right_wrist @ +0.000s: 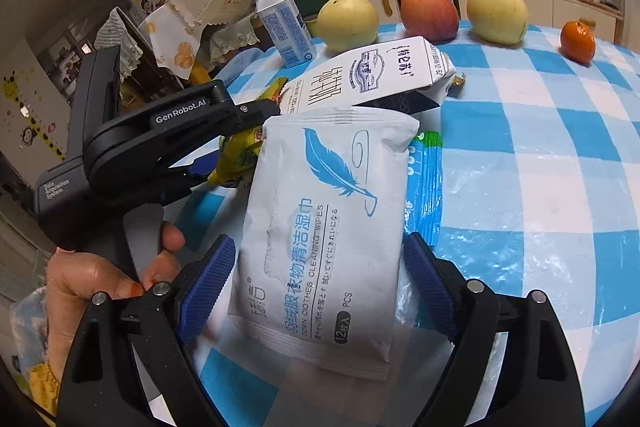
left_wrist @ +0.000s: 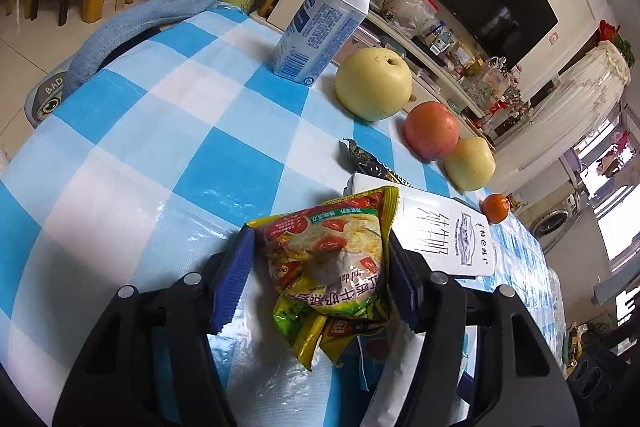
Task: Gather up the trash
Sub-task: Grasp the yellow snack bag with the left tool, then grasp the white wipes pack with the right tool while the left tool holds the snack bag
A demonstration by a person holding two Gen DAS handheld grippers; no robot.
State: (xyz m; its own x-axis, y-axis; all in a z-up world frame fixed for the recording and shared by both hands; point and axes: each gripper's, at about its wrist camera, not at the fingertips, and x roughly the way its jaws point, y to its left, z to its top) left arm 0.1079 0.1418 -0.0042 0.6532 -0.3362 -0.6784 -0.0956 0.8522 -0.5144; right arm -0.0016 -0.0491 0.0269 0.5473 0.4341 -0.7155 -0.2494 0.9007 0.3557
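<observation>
A yellow snack wrapper (left_wrist: pixel 332 267) lies on the checked counter (left_wrist: pixel 160 147), pinched between the pads of the left claw (left_wrist: pixel 320 275). To its right, the wet-wipes pack (right_wrist: pixel 324 227) lies between the right claw's (right_wrist: pixel 320 291) wide-spread pads, with small gaps either side. The milk carton (right_wrist: pixel 368 75) lies beyond, fruit farther back.

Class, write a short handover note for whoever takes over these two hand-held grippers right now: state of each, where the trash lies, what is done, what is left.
Left hand-held gripper: pads against the yellow snack wrapper, which lies on the checked tablecloth; not lifted.
Right hand-held gripper: open, straddling the white wipes pack, gaps on both sides.
Other trash: flattened milk carton, dark wrapper, blue-green wrapper. Upright bottle.
Fruit in a row at the far edge: not trash.
Done: nothing visibly collected.
Left: close right, lift both, fetch the rest. No bin in view.
</observation>
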